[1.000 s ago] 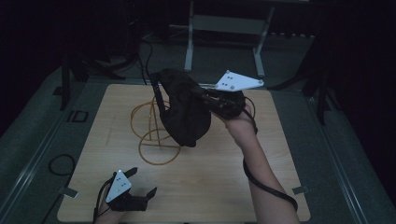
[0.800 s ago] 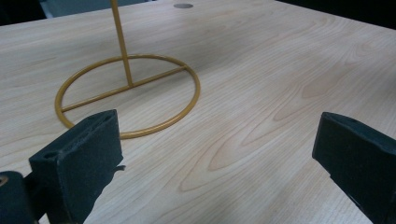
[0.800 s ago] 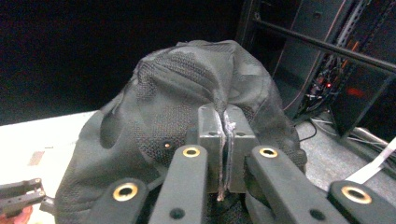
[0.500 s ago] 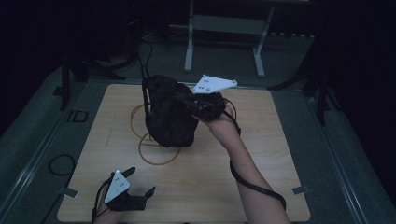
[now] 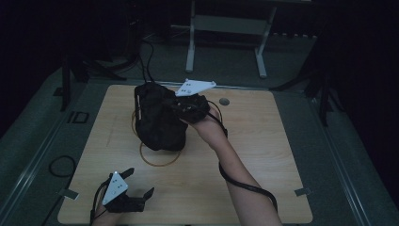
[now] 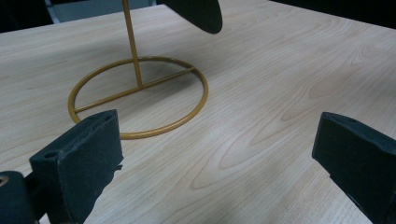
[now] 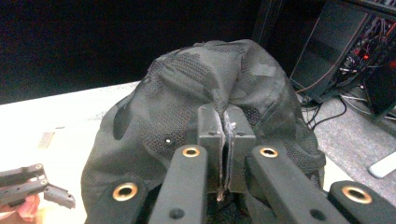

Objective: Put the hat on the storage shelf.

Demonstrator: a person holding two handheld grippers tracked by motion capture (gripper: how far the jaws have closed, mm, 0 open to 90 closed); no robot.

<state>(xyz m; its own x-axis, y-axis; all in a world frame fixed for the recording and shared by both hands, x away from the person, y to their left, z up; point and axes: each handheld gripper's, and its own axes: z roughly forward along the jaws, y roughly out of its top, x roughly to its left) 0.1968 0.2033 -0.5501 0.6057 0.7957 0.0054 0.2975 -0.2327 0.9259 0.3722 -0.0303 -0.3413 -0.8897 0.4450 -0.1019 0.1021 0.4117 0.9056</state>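
High view: right claw [image 5: 181, 109] is seen clamped on a black mesh cap [image 5: 157, 122], held above the gold wire stand [image 5: 157, 160] mid-surface [image 5: 263, 141]. Left claw [image 5: 136, 188] is parked at the near-left edge, jaws spread, nothing held.

Left gripper view: jaws are seen wide apart over bare wood; stand ring [image 6: 140, 98] lies just ahead.

Right gripper view: jaws are pinched tight on a fold of cap [image 7: 201, 88] fabric.

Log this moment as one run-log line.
right gripper: shut on black cap | cap: above gold stand | left gripper: open, idle
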